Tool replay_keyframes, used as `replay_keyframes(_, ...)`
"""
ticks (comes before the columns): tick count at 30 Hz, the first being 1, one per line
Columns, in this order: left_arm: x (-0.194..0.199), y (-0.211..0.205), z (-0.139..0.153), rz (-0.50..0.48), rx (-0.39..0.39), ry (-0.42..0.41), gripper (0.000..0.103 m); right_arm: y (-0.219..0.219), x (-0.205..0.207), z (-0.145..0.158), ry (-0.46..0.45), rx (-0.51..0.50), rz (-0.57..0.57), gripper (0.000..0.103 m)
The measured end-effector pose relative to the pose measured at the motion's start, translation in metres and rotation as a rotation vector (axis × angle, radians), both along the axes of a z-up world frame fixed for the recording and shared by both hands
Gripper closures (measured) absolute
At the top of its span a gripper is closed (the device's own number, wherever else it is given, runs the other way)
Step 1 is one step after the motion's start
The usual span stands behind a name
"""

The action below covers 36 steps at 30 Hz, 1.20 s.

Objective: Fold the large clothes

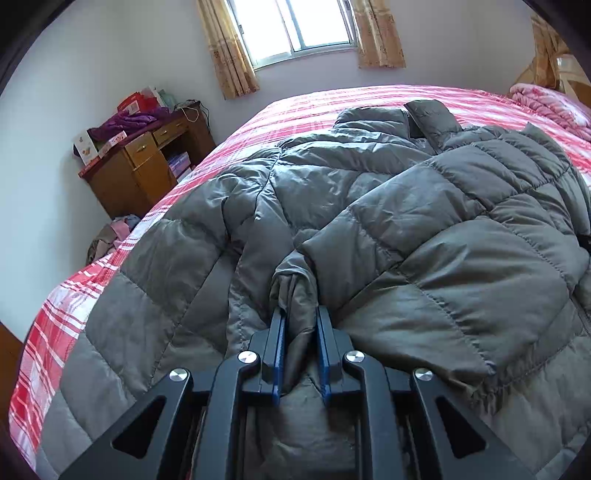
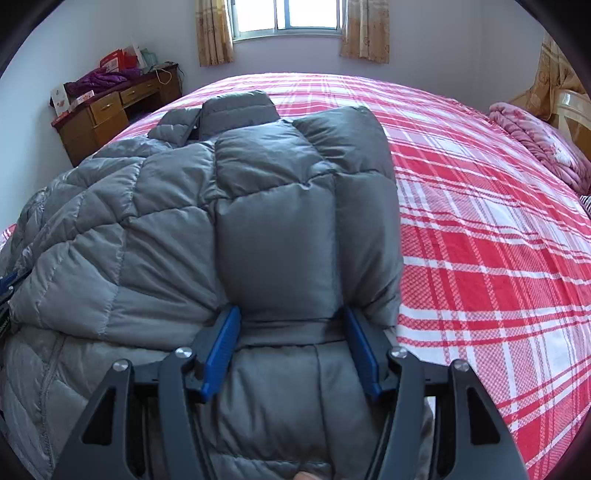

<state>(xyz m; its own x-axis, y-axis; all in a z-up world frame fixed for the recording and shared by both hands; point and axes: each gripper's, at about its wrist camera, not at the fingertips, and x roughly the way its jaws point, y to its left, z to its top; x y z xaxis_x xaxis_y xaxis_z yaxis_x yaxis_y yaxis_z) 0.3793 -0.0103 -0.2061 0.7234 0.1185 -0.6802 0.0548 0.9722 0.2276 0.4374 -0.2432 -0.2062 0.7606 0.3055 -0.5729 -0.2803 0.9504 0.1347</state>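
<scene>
A large grey quilted down jacket [image 1: 406,206] lies spread on the bed, its collar toward the window. My left gripper [image 1: 300,314] is shut on a bunched fold of the jacket's fabric near its lower middle. In the right wrist view the jacket [image 2: 147,229] has its right side folded over inward. My right gripper [image 2: 291,314] stands wide around a thick padded panel at the jacket's right edge; its blue pads [image 2: 225,332] touch the fabric on both sides without squeezing it flat.
The bed has a red and white plaid sheet [image 2: 480,240]. A pink blanket [image 2: 535,140] lies at the far right corner. A wooden desk [image 1: 147,166] with boxes and purple clothes stands against the left wall. A window [image 1: 295,26] is behind.
</scene>
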Motion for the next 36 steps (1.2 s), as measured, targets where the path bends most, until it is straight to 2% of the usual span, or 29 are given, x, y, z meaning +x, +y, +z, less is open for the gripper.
replay_keyframes(6,0.002,0.005,0.0,-0.002,-0.047,0.01,0.085,0.0,0.0,0.0,-0.002,-0.012,-0.004,0.042)
replay_keyframes(15,0.001,0.009,-0.001,-0.005,-0.074,0.01,0.083,0.001,0.0,0.0,-0.006,-0.023,-0.007,0.042)
replay_keyframes(17,0.001,0.013,0.005,-0.007,-0.084,0.027,0.079,0.0,0.0,0.001,-0.002,-0.02,-0.002,0.041)
replay_keyframes(20,-0.004,0.022,0.031,-0.015,-0.098,0.043,0.073,-0.009,-0.004,0.009,0.053,-0.016,0.041,0.04)
replay_keyframes(21,-0.009,0.027,0.048,-0.027,-0.108,0.019,0.062,-0.013,-0.007,0.014,0.07,-0.018,0.053,0.04)
replay_keyframes(22,-0.011,0.029,0.059,-0.036,-0.115,-0.003,0.038,-0.02,-0.013,0.022,0.066,-0.021,0.062,0.04)
replay_keyframes(24,-0.017,0.034,0.088,-0.03,-0.126,-0.094,0.008,-0.036,-0.023,0.042,0.011,-0.02,0.047,0.038)
replay_keyframes(26,-0.017,0.034,0.103,-0.024,-0.152,-0.156,0.006,-0.048,-0.022,0.056,-0.011,0.001,0.022,0.037)
replay_keyframes(29,0.003,0.019,0.099,-0.016,-0.166,-0.12,0.006,-0.05,-0.006,0.07,-0.022,0.019,-0.022,0.037)
replay_keyframes(31,0.02,0.011,0.081,0.018,-0.18,-0.075,0.006,-0.04,0.007,0.073,-0.047,0.003,-0.044,0.037)
replay_keyframes(36,0.067,0.003,0.024,0.128,-0.135,0.029,0.006,-0.011,0.037,0.061,-0.05,0.012,-0.013,0.037)
